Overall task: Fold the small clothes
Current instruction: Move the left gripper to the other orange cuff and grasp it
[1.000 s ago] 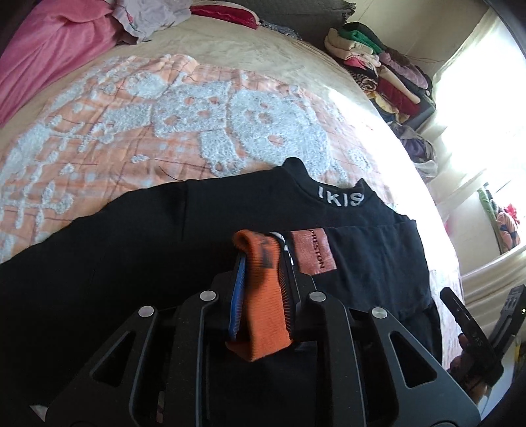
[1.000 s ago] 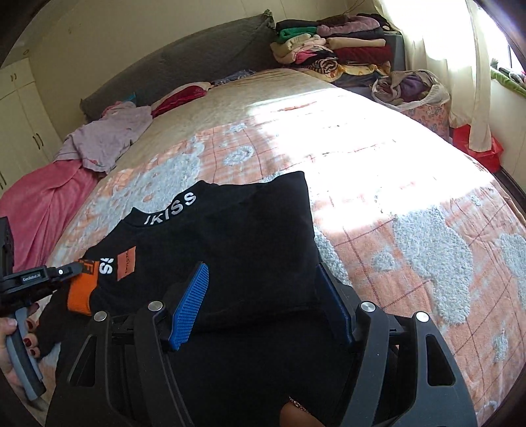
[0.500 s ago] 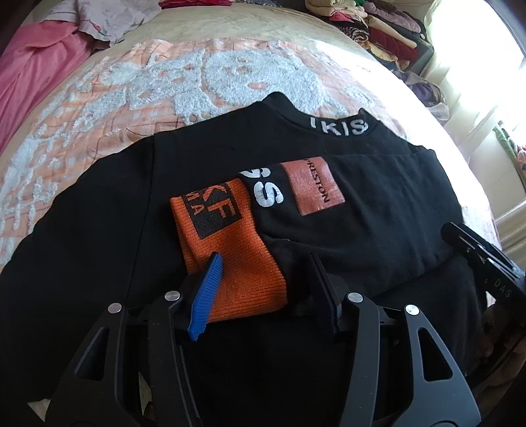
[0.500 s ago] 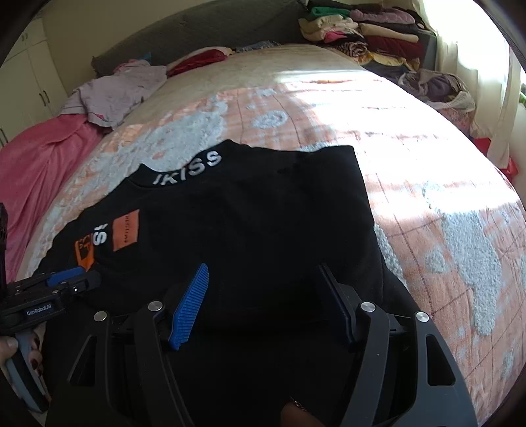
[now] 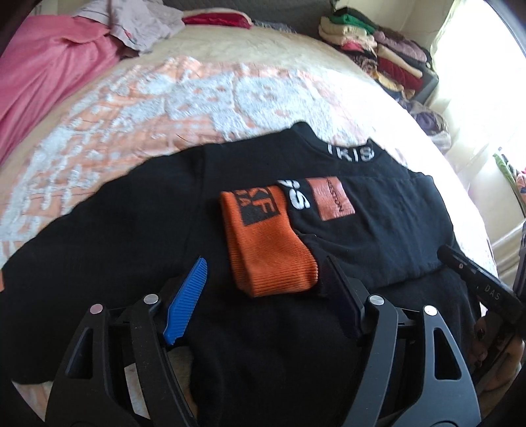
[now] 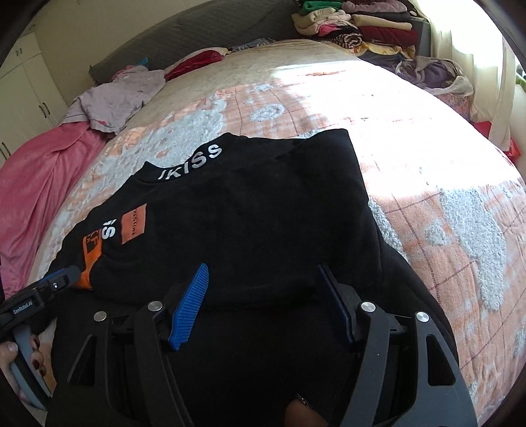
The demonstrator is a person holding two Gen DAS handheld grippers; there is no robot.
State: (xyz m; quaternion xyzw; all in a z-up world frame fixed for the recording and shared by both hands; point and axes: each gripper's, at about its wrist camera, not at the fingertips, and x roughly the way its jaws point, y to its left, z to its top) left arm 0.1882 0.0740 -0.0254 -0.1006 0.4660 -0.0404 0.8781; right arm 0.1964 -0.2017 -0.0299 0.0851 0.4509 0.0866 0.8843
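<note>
Fingers of the left gripper (image 5: pixel 263 292) have just opened around the orange ribbed cuff (image 5: pixel 268 243) of the black sweater (image 6: pixel 250 213); the right gripper (image 6: pixel 263 302) gapes empty.

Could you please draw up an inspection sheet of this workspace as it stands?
Surface: bed under a peach patterned bedspread.
Job's things: black top lies flat, its sleeve folded across the chest, orange cuff on top.
Clutter: pink blanket, lilac garment, red garment at the far end.
Grippers: left gripper has just been opening, cuff lying between its jaws unpressed; right gripper open over the top.
Cables: nothing seen.
Surroundings: stack of folded clothes, white wardrobe.
</note>
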